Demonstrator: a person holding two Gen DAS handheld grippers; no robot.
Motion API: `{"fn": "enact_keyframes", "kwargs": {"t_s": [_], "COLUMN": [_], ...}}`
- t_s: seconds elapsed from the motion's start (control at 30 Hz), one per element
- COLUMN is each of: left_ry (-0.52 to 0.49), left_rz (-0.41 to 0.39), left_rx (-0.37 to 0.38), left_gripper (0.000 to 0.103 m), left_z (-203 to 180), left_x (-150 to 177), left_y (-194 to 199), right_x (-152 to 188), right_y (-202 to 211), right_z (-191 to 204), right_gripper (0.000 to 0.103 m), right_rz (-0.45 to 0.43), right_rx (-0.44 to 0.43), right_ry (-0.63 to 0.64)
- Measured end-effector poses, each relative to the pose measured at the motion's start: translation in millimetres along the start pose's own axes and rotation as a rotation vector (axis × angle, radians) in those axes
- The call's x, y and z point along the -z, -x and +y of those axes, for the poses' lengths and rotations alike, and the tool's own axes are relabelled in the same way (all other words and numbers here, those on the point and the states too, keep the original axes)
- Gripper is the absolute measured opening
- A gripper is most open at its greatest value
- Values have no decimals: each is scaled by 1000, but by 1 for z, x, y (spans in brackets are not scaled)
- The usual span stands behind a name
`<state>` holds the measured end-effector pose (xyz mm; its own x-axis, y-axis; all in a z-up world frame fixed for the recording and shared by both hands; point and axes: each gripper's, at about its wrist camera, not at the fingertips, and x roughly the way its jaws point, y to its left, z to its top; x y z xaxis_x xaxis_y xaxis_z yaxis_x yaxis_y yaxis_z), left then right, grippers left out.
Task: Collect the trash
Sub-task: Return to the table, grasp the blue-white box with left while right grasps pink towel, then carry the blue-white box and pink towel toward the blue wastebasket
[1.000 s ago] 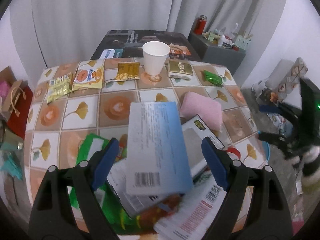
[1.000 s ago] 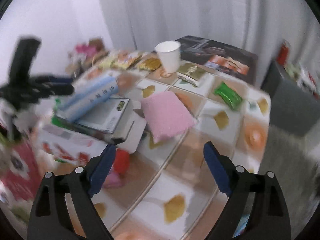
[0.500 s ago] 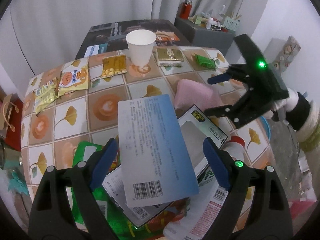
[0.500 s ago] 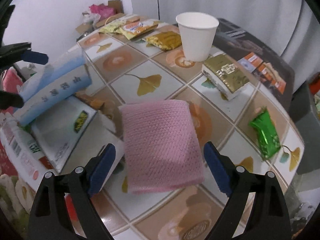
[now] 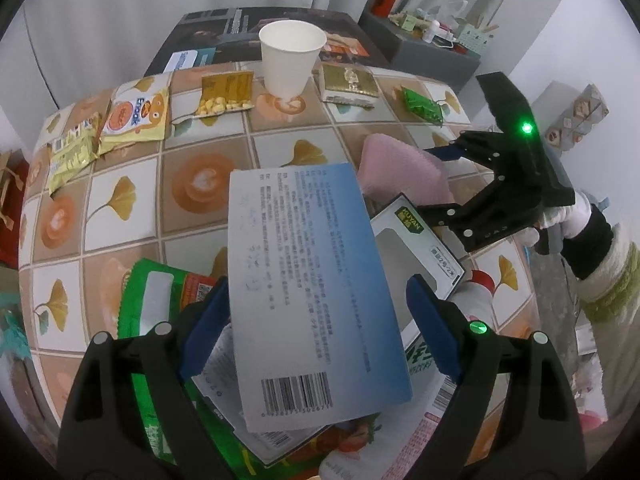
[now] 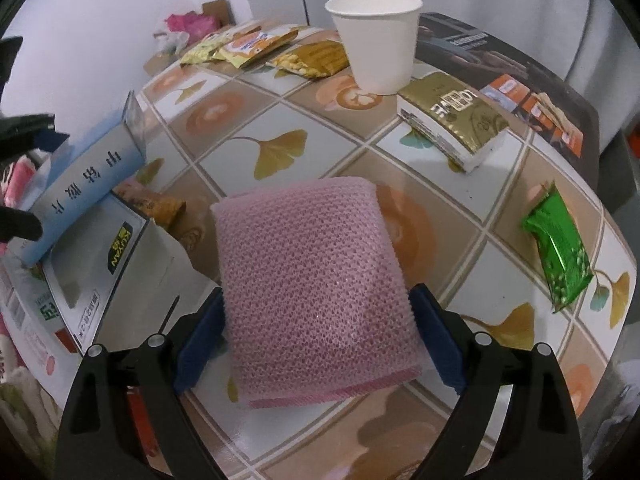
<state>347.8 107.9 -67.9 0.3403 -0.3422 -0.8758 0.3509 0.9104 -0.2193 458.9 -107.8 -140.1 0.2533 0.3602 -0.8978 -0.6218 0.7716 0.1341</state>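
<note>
Covering the table (image 6: 280, 112) is a glossy cloth printed as square tiles, alternating ginkgo leaves and latte-art rounds. Nearest in the left wrist view, the left gripper (image 5: 316, 332) stands spread about a flat blue-and-white carton (image 5: 308, 280) with a barcode; whether its pads touch the carton cannot be told. The carton tops a heap of flattened packaging, among it a white windowed box (image 5: 420, 248) and a green printed bag (image 5: 156, 300). Nearest in the right wrist view, the right gripper (image 6: 318, 336) is spread astride a pink netted foam pad (image 6: 312, 264), soft, square and knobbly, lying flat on the cloth; contact cannot be told. Farther: a crinkled green foil sachet (image 6: 558, 248), a gold-faced packet (image 6: 452, 116), a white paper cup (image 6: 376, 40) standing upright, a clear-windowed nut pouch (image 5: 224, 94), yellow snack bags (image 5: 136, 120). Beyond the edge: a dark printed board (image 5: 240, 28), a grey cabinet (image 5: 432, 56) with clutter, pale curtains (image 5: 160, 0), a white wall.
</note>
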Motion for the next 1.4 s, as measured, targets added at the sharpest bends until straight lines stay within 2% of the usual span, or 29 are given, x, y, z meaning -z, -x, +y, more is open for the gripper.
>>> {"fn": "enact_keyframes", "kwargs": {"t_s": [0.2, 0.23, 0.3, 0.6, 0.93, 1.23, 1.4], "left_ry": [13, 16, 26, 30, 70, 161, 184], "left_rz": [6, 3, -2, -38, -100, -181, -239], "left_rx": [-11, -9, -4, -6, 13, 108, 143], "left_gripper": [82, 77, 74, 72, 72, 72, 72], "left_z": [3, 3, 5, 4, 6, 6, -6], "left_x": [2, 3, 3, 11, 21, 37, 50], "left_y": [-4, -4, -3, 5, 25, 61, 87], "right_x": [11, 14, 18, 51, 121, 177, 201], "right_y": [6, 7, 10, 30, 81, 113, 135], "right_z": [2, 3, 2, -10, -14, 4, 18], "right_gripper": [83, 82, 81, 80, 80, 80, 80], "right_rz": [-12, -14, -17, -48, -193, -328, -416], "right_rx": [15, 19, 33, 50, -18, -122, -143], "right_ry": [-31, -38, -58, -240, -498, -670, -726]}}
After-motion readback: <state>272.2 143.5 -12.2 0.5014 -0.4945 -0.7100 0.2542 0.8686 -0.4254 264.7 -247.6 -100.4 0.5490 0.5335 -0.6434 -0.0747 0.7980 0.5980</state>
